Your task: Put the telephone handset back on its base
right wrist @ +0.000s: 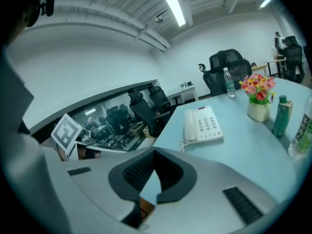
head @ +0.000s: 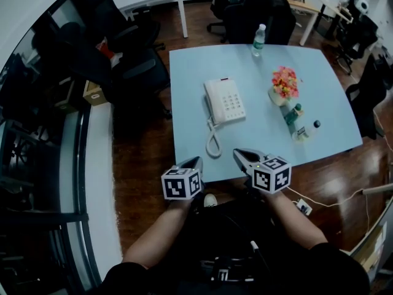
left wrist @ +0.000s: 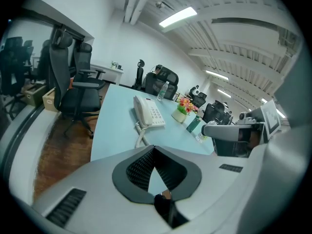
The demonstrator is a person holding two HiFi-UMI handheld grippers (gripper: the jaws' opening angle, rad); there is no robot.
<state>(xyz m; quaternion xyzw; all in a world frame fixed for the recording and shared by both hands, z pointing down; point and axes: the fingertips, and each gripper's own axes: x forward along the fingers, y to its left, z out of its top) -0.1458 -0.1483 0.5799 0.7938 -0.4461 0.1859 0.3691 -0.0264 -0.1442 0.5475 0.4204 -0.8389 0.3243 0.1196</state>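
The white telephone (head: 225, 101) lies in the middle of the light blue table (head: 319, 91). Its handset (head: 210, 102) rests along the left side of the base, and the coiled cord (head: 213, 141) trails toward the table's near edge. Both grippers hover at that near edge, short of the phone. My left gripper (head: 196, 160) is shut with nothing in it, left of the cord. My right gripper (head: 236, 153) is also shut and empty, just right of the cord. The phone (left wrist: 150, 112) shows ahead in the left gripper view, and likewise the phone (right wrist: 204, 125) in the right gripper view.
A flower pot (head: 284, 85), a green bottle (head: 293, 115) and a lying clear bottle (head: 307, 129) stand right of the phone. A water bottle (head: 259, 40) is at the far edge. Black office chairs (head: 132, 66) crowd the left, and a power strip (head: 303, 207) lies on the floor.
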